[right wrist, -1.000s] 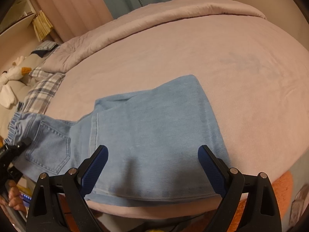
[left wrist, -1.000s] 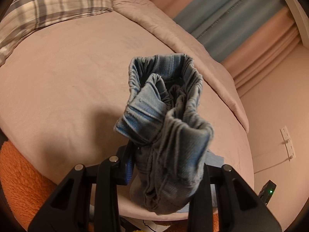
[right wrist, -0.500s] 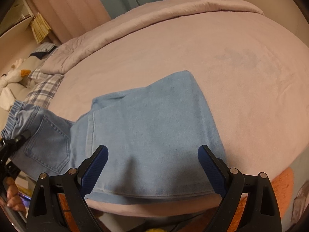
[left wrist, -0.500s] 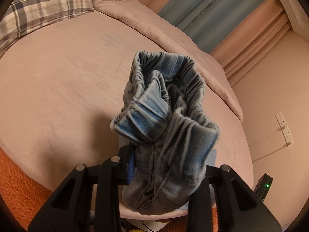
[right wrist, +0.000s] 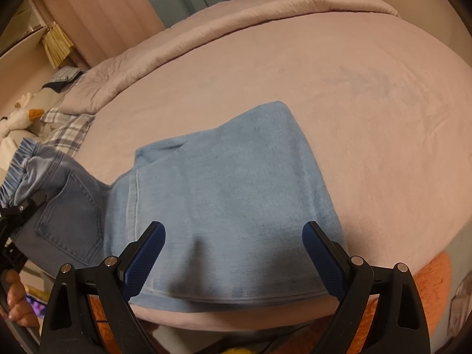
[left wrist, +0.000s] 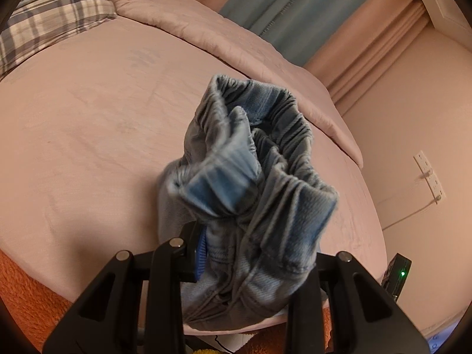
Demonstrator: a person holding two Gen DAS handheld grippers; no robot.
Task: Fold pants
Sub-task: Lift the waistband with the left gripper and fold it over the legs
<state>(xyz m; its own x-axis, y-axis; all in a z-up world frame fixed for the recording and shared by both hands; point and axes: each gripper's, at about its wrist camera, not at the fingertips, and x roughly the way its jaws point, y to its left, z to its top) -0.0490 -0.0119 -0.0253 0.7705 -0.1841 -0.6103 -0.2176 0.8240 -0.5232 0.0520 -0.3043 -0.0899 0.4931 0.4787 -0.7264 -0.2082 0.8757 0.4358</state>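
My left tool (left wrist: pixel 253 253) clamps the bunched waistband of the pants (right wrist: pixel 230 200); the right tool (right wrist: pixel 233 253) hovers wide, empty. The legs lie at the near edge of the bed (right wrist: pixel 368 118). Risk: the gathered elastic slips out mid-fold. Pink cover, curtains (left wrist: pixel 298 8) behind.

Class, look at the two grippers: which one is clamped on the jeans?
The left gripper: its jaws pinch the bunched elastic waistband. The right gripper hangs open over the flat legs, gripping nothing.
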